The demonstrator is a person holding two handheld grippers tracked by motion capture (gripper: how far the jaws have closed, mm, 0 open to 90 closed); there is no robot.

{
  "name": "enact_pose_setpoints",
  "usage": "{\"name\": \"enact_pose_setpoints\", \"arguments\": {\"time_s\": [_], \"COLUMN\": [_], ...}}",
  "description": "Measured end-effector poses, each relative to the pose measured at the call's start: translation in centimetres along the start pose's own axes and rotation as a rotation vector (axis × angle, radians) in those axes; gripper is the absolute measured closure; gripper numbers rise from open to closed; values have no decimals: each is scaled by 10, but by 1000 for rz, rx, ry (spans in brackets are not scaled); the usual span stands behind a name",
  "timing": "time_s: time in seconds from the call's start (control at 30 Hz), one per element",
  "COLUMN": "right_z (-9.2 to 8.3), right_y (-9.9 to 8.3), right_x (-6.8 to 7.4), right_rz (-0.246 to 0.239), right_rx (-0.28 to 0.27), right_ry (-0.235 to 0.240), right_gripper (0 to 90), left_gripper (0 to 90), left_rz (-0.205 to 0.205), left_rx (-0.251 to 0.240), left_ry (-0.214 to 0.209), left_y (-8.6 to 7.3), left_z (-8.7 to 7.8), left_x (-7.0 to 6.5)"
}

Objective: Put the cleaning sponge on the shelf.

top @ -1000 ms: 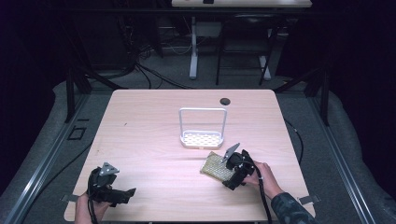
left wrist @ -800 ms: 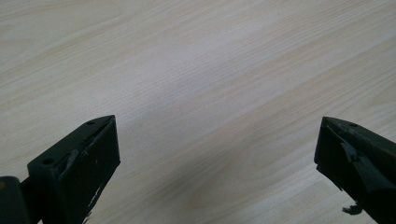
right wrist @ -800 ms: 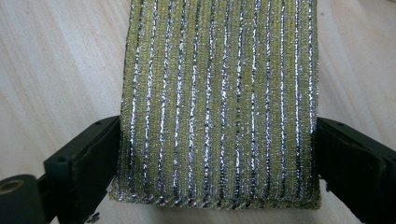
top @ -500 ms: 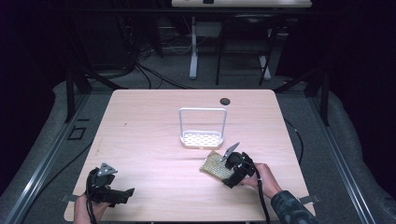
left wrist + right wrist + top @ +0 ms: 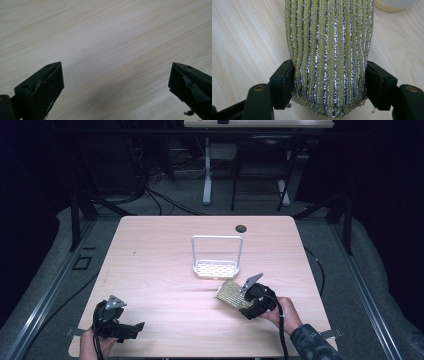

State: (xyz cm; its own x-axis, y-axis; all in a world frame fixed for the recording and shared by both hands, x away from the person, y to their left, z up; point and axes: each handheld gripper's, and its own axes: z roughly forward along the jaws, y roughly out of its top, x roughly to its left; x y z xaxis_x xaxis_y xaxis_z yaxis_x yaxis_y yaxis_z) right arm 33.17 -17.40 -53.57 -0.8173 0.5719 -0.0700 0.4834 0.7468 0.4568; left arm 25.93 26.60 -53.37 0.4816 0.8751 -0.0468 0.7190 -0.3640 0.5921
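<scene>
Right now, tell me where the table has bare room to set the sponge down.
Bare wood runs across the table between the white rack and the left gripper, and along the far edge beside the round hole. It is crowded where the right gripper, shut on the sponge, sits just in front of the rack.

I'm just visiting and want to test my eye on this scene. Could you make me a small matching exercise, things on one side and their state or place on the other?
Things:
1. left gripper
2. right gripper
3. white rack
4. sponge

States or places:
A. yellow with silver stripes, squeezed at its sides
B. stands near the middle of the table, nothing touching it
C. open above bare wood
D. shut on the sponge, its jaws having just been closing

Pairs: 1-C, 2-D, 3-B, 4-A
</scene>
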Motion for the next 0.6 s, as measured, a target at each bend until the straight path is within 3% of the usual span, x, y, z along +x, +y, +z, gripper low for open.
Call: {"name": "enact_pose_setpoints", "arguments": {"time_s": [0.33,0.5,0.6], "right_z": [-6,-9,-10], "right_y": [5,8,8], "right_x": [7,10,9], "right_rz": [7,14,21], "right_rx": [-14,-21,-29], "right_ry": [-25,-50,-56], "right_gripper": [325,366,386], "left_gripper": [1,4,5], "left_rz": [12,2,16], "left_rx": [6,-4,5], "left_ry": [7,6,0], "left_y": [-3,-1,1], "left_z": [-1,-3,0], "left_x": [0,0,-1]}}
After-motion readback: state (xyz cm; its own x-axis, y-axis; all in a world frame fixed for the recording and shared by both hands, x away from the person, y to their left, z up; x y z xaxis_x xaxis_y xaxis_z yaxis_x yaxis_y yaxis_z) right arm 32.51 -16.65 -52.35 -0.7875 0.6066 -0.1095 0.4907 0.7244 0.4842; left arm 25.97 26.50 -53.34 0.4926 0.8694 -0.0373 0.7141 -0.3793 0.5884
